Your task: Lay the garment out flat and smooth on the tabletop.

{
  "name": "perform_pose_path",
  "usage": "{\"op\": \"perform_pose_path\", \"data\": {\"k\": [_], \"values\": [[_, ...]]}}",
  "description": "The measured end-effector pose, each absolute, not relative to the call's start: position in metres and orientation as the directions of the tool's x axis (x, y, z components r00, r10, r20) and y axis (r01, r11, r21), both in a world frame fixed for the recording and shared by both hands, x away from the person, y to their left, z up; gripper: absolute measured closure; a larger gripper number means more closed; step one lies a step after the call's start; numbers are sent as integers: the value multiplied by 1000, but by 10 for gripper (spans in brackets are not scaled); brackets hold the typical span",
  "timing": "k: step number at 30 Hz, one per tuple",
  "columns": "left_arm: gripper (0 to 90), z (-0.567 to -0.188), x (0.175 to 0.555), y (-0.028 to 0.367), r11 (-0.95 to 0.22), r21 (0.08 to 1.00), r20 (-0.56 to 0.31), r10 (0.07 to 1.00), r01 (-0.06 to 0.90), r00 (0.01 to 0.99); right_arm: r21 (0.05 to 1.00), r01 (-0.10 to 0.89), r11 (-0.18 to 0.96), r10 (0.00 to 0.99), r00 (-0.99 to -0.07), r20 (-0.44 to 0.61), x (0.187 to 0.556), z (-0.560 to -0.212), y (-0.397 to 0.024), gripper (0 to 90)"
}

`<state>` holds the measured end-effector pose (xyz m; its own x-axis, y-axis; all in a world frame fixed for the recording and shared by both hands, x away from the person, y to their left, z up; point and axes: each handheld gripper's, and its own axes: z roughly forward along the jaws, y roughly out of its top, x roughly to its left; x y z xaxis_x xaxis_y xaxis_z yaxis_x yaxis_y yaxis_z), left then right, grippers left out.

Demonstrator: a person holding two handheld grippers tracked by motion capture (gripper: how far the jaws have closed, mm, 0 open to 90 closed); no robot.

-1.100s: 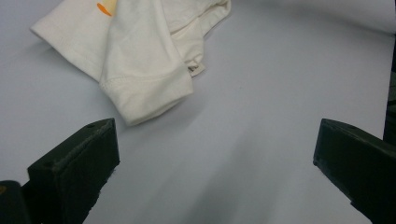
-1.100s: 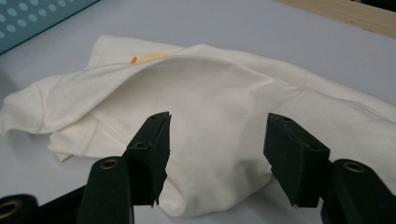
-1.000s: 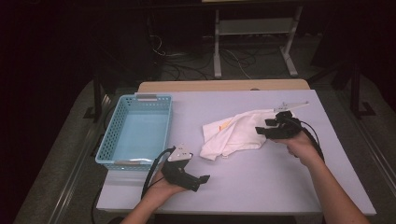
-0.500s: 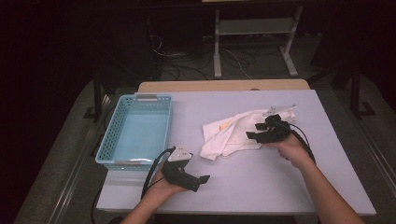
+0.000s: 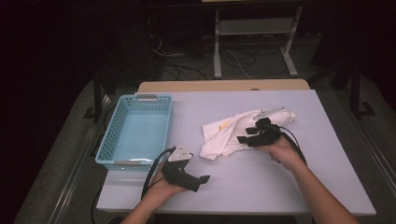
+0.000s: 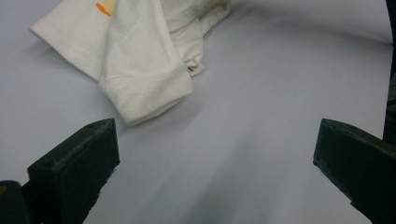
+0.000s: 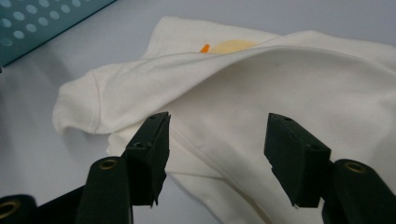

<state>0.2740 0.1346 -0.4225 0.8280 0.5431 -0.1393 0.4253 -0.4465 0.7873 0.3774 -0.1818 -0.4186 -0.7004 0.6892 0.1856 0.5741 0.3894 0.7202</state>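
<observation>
Before closing the right gripper [image 5: 243,139] on anything, confirm the layout. Note the white T-shirt [image 5: 236,133] lying crumpled on the table [image 5: 261,182], right of centre and well apart from the blue basket [image 5: 105,142] at the left. Note the right gripper poised low over the shirt's near side, jaws about half open and gripping nothing — cloth beneath, pads not pressing. Note the left gripper [image 5: 203,179] resting near the front edge, jaws spread wide and empty, pointed toward the sleeve hem [image 6: 144,91] and stopping just short of it.

Lower the right gripper onto a raised fold rather than flat cloth; aim for the ridge running across the right gripper view below the orange print [image 7: 231,45]. Take one or two layers only — grabbing the whole heap would likely drag it along as a lump. Slide the lower jaw along the table surface to get under the fold, then close firmly. Check for cloth against both pads before lifting. Lift slowly and straight up to let the shirt hang free.

Bring in the left gripper only afterwards; choose the sleeve hem or the edge beside the label [image 6: 194,68] as a second hold. Avoid draping the trailing cables over the shirt. Avoid pulling toward the front edge, to keep the loose end from sliding off.
</observation>
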Motion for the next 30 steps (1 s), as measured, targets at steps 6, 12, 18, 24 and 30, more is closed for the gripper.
{"op": "perform_pose_path", "data": {"k": [6, 12, 18, 24, 30], "values": [[0, -422, 274, 135, -446, 787, -139, 543, 425, 828, 717, 577, 392, 675, -710, 203, 378, -422, -173, 390], [0, -422, 274, 135, -447, 787, -138, 543, 425, 828, 718, 580, 385, 659, -717, 226, 378, -424, -165, 389], [0, -422, 274, 135, -445, 787, -141, 545, 427, 827, 715, 582, 388, 650, -723, 236, 380, -429, -158, 387], [0, -422, 274, 135, -445, 787, -142, 543, 427, 827, 713, 587, 384, 644, -723, 249, 384, -434, -150, 387], [0, -422, 274, 136, -443, 788, -142, 545, 427, 827, 716, 589, 375, 640, -723, 260, 387, -439, -144, 396]]}}
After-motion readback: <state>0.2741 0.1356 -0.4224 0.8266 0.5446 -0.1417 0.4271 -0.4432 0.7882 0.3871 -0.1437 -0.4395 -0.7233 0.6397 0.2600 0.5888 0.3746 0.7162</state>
